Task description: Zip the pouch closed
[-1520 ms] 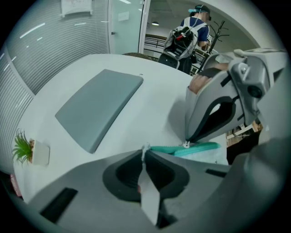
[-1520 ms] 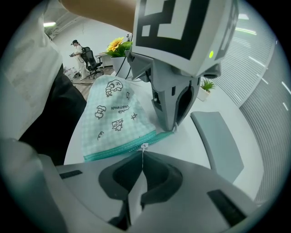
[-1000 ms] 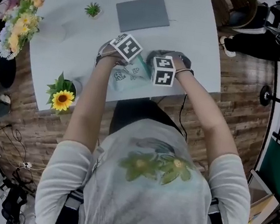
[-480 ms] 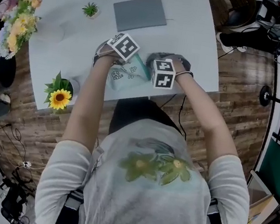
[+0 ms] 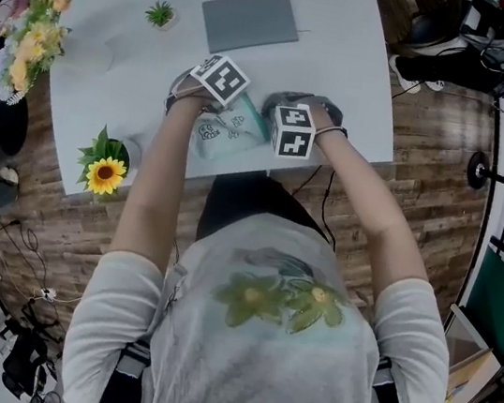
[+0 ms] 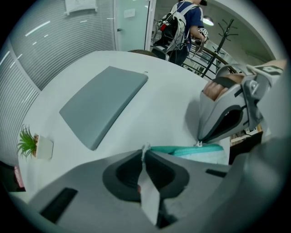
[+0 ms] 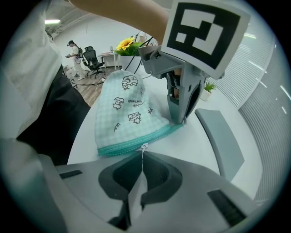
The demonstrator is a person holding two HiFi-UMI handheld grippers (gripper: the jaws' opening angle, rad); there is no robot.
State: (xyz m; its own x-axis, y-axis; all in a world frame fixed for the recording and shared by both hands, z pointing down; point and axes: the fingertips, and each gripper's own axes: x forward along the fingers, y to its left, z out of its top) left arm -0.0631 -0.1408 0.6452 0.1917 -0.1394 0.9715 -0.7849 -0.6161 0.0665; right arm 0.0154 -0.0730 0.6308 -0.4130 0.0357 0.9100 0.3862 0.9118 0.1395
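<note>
So, pouch (image 7: 125, 113) sits mid-frame at the table (image 5: 349, 69) edge, soft light cloth, likely bunches, so left gripper (image 6: 144, 154) pinching its end and right gripper (image 7: 142, 154) clamping the tiny pull (image 7: 143, 146) look like sound holds.

Both arms reach forward from the short sleeves, left forearm (image 5: 155, 192) nearly straight, right forearm (image 5: 365, 204) angled inward. The grippers sit close together, both tipped steeply down. Left gripper (image 6: 144, 152): jaws squeezed together, pinching the end of the pouch (image 7: 122, 113). Right gripper (image 7: 142, 154): jaws tight together, tips nipping the zipper pull (image 7: 143, 146). Hands wrap the handles behind the marker cubes.
</note>
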